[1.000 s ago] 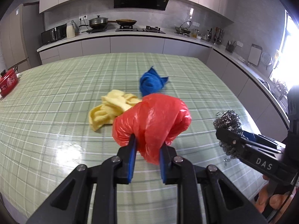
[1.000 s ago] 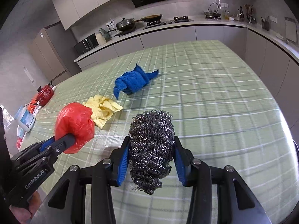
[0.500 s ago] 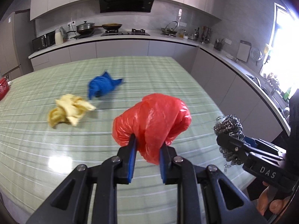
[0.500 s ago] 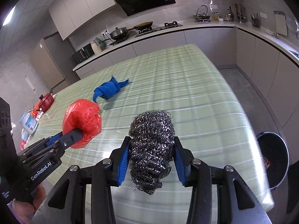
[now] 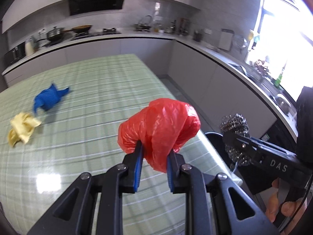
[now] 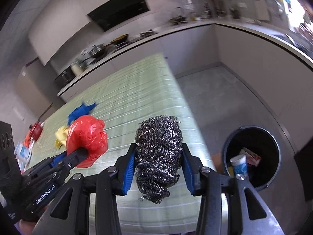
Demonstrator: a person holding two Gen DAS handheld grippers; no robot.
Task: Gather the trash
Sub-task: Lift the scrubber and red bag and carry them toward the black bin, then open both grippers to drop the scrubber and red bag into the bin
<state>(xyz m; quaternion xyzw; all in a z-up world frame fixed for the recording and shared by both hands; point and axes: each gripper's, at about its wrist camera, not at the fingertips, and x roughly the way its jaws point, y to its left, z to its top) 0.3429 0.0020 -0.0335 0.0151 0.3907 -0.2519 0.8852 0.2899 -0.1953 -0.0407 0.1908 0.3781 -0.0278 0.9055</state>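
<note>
My left gripper (image 5: 153, 157) is shut on a crumpled red plastic bag (image 5: 159, 126) and holds it in the air over the right part of the green checked table (image 5: 93, 90). My right gripper (image 6: 158, 156) is shut on a steel wool scourer (image 6: 158, 156) above the table's right edge. A round dark trash bin (image 6: 252, 154) stands on the floor to the right, with a cup and scraps inside. The scourer (image 5: 234, 129) also shows in the left wrist view, and the red bag (image 6: 87, 137) in the right wrist view.
A blue cloth (image 5: 49, 98) and a yellow cloth (image 5: 22, 128) lie on the table at the left. A red pot (image 6: 35, 130) sits at the table's far left. Kitchen counters (image 5: 225, 58) run along the back and right, with grey floor (image 6: 215, 90) between.
Both grippers have swung to the right with their loads, past the table's right edge. The cloths have slid left in view and the trash bin is closer.
</note>
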